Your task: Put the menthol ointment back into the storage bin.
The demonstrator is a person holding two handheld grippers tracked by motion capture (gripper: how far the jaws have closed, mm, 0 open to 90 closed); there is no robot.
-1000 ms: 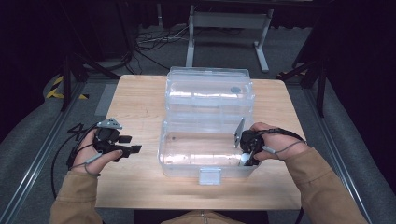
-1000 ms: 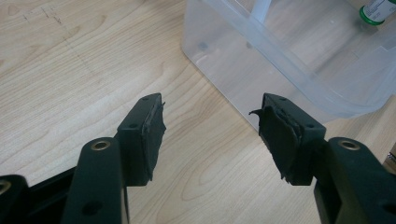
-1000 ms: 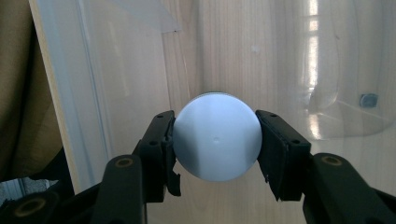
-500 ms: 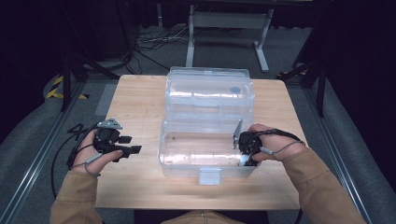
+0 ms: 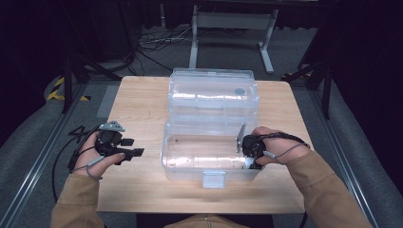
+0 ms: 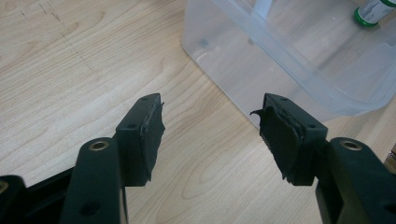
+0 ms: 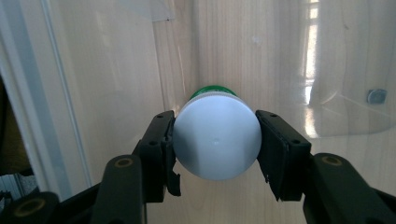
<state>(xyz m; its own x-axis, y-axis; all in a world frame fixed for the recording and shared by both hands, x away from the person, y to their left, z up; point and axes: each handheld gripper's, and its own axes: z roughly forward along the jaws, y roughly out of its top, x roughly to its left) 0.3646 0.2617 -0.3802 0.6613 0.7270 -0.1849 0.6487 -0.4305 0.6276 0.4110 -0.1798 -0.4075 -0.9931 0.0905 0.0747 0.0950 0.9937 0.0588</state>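
Bottle [image 7: 217,140]: small, white base, green cap; inside the clear bin [image 5: 190,164], at its 3 o'clock end.
Right gripper [image 7: 215,140]: clamped across the bottle's round base.
Left gripper [image 6: 210,128]: jaws wide, empty, at the bin's 9 o'clock.
Handling: probably light, rigid, slick plastic; grip mid-body.

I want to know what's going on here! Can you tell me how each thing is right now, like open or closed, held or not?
Clear plastic box: open, lid tipped back, resting on the table.
Bottle: held inside the box, between both jaws.
Right gripper: shut on the bottle.
Left gripper: open, holding nothing, over the table beside the box.
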